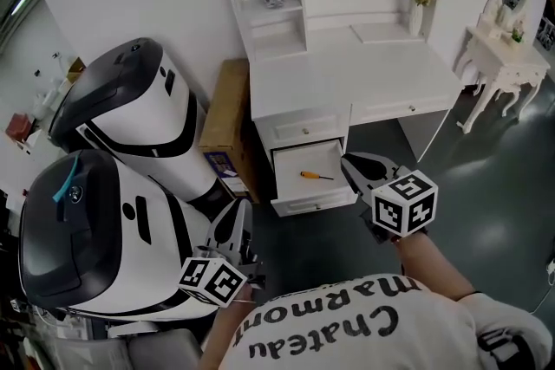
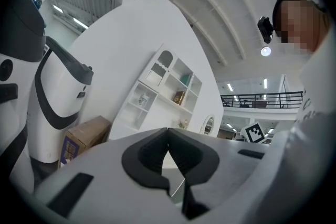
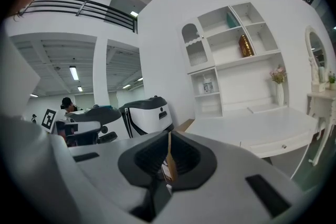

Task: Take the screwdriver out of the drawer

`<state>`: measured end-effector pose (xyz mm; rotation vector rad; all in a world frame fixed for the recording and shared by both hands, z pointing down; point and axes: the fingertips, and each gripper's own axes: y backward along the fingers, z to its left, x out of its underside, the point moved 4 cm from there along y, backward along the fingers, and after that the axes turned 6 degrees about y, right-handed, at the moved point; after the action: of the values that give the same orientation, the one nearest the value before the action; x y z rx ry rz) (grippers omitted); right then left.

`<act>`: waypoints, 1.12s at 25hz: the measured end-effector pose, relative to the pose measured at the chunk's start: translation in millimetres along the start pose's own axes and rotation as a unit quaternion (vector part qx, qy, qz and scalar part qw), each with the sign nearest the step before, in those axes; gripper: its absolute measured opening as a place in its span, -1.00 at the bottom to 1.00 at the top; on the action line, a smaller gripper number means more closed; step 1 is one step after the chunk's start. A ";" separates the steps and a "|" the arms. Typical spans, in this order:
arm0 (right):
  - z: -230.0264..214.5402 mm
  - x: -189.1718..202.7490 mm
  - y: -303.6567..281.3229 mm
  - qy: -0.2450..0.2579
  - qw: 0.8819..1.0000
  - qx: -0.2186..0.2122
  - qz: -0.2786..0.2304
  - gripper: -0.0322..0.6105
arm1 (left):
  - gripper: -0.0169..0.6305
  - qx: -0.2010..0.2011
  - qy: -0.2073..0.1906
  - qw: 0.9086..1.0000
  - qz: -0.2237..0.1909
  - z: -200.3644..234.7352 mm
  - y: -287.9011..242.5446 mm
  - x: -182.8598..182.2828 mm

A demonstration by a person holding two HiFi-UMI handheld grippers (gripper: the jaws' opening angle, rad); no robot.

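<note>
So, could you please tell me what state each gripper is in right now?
Left gripper: closed, holding nothing.
Right gripper: closed, holding nothing; the screwdriver lies in the drawer.

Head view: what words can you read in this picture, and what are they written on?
"Chateau Marmont": on the person's shirt, upside down in this view.
Label on the box: too small to read.
No other words can be read in this view.
</note>
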<state>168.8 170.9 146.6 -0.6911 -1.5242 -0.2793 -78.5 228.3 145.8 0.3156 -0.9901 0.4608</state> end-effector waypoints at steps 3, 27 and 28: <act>-12.9 4.9 -7.1 -0.008 1.000 -0.001 0.002 -0.79 | -0.88 -0.005 -0.001 1.000 0.005 2.9 -7.0 6.7; -46.2 71.2 -71.1 -0.104 0.992 -0.025 0.064 -0.79 | -0.88 -0.036 0.036 0.997 0.066 63.1 -57.6 41.6; -49.3 77.3 -79.4 -0.116 0.990 -0.024 0.071 -0.79 | -0.88 -0.036 0.037 0.996 0.074 70.9 -64.3 45.3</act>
<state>168.1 99.8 244.9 -0.8902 -1.6828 -0.1320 -76.1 151.0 218.0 0.1608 -0.9593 0.5662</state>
